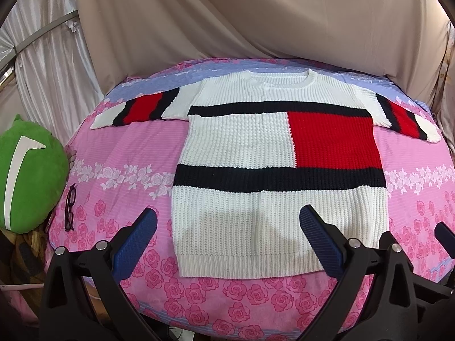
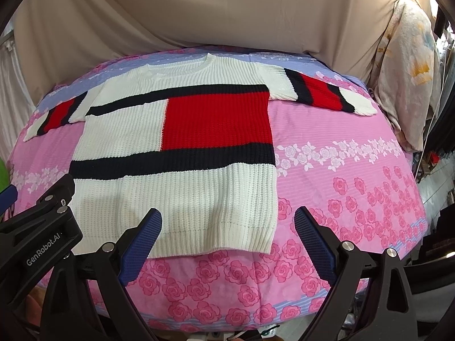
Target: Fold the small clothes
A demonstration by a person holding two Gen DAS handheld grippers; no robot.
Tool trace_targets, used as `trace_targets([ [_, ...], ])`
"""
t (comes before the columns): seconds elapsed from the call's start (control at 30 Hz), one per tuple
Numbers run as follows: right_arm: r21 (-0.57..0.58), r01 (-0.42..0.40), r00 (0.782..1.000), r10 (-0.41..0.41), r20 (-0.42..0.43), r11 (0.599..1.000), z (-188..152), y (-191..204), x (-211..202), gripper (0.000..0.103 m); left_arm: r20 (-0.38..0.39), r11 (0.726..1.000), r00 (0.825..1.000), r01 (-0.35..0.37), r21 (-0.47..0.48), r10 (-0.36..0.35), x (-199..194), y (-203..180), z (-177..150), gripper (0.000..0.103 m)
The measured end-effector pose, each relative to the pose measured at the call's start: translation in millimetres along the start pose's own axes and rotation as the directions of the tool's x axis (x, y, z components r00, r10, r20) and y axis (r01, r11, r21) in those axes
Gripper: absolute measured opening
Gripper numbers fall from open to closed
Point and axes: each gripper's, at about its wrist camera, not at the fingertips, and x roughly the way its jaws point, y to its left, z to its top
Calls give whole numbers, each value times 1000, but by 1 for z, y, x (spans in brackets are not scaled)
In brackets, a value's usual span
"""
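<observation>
Nearest the cameras, two handheld grippers with blue ribbed pads are hovering side by side over the near edge of a bed. The left gripper (image 1: 227, 236) is standing with its jaws spread wide and gripping nothing, its fingers framing the lower left part of the sweater's hem. The right gripper (image 2: 227, 237) is likewise gaping wide and empty, its fingers framing the hem's right corner.

Just beyond them, a knitted sweater (image 1: 273, 170) is lying flat and unfolded, front up, on a pink bedspread (image 1: 119, 170) printed with roses. The sweater is showing white ribbing, two dark horizontal bands and a red block. Both sleeves are stretching straight out sideways.

At the bed's left edge, a pair of dark glasses (image 1: 70, 207) is resting beside a green plush cushion (image 1: 28, 170). Farthest back, a beige draped cloth (image 1: 256, 14) is hanging behind the bed.
</observation>
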Motion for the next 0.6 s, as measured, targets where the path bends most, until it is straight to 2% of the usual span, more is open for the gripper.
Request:
trace_targets([
  [0.53,10,-45,996,45,-73,999,-1,-2,8,93,-28,1000,999,-15,11,15,9,1,1,98],
  [0.6,1,-74,994,73,-85,997,-1,0,8,93,-32,1000,999,-19,12,19,10,1,1,98],
])
